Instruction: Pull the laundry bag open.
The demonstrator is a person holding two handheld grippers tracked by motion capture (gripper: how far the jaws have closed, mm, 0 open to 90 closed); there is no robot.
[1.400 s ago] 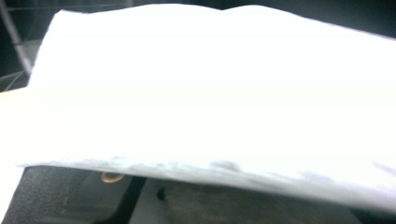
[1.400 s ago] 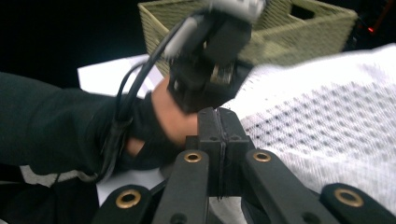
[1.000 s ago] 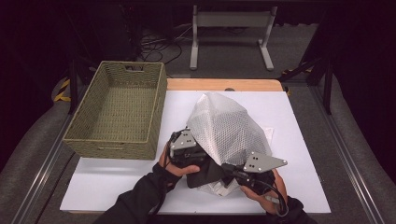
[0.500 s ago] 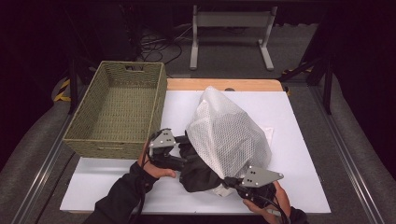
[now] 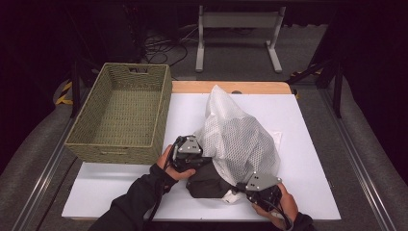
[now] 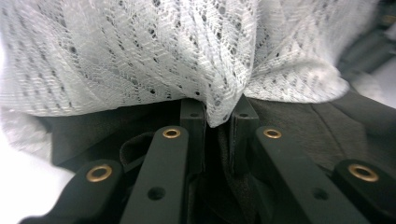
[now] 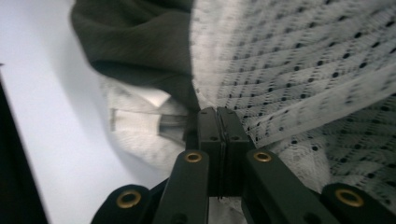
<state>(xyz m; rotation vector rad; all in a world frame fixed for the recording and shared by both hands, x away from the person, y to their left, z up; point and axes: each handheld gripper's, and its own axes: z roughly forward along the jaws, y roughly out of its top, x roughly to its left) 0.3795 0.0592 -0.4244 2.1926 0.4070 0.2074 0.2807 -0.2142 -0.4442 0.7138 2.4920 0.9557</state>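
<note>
A white mesh bag stands humped in the middle of the table, with a dark garment bulging from its open front. At the bag's left front edge is my left gripper. Its jaws have just been closing, and in the left gripper view the left gripper pinches a fold of the mesh bag above the dark garment. My right gripper is low at the bag's front right corner. In the right gripper view the right gripper stands shut on the rim of the mesh bag, beside the dark garment and a pale cloth.
A woven basket stands at the left, its long side against the white tabletop. Behind the table a metal stand and cables lie on the floor. Rails run along both sides of the table.
The left gripper swung out to the left with its jaws apart, then came back and closed on the bag's edge. The right gripper sank toward the table's front, and the bag's hump dropped lower.
</note>
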